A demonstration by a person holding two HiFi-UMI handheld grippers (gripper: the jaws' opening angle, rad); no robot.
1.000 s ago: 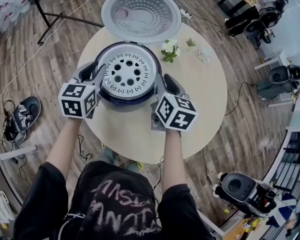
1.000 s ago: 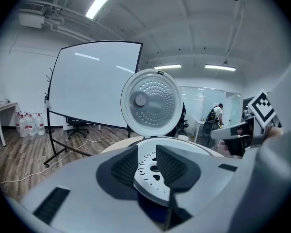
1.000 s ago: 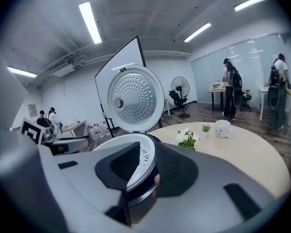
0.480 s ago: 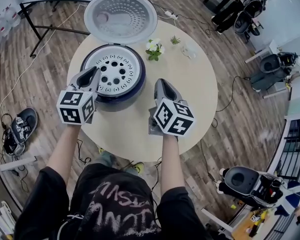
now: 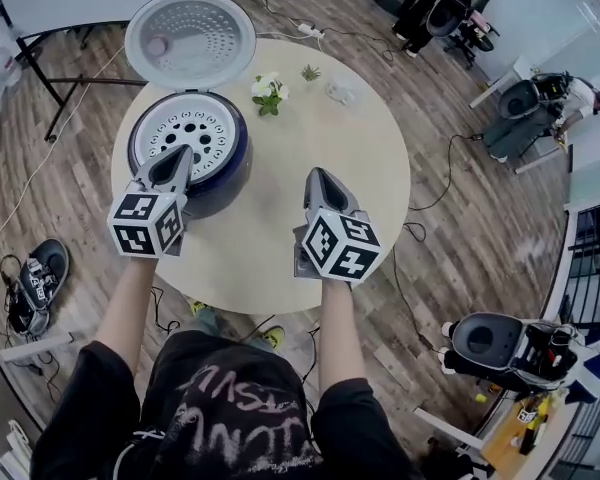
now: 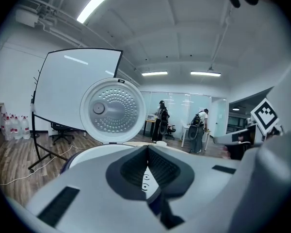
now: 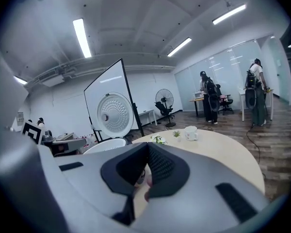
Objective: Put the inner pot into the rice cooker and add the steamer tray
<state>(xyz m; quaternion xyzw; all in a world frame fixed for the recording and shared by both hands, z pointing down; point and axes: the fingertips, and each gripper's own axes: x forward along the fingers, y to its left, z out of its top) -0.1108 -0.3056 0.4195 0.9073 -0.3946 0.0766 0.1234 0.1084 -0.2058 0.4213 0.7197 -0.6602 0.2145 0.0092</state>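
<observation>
**Counter (image 5: 280, 208) with loaded rice cooker (image 5: 226, 176), upper left of frame.**
The steamer tray (image 5: 185, 133) sits in the cooker's mouth below the raised lid (image 5: 190, 38). The left claw (image 5: 175, 160) and right claw (image 5: 320, 180) flanked the tray a second ago. They have since drawn back toward the lower frame, each closed and empty, so the task looks finished.
</observation>
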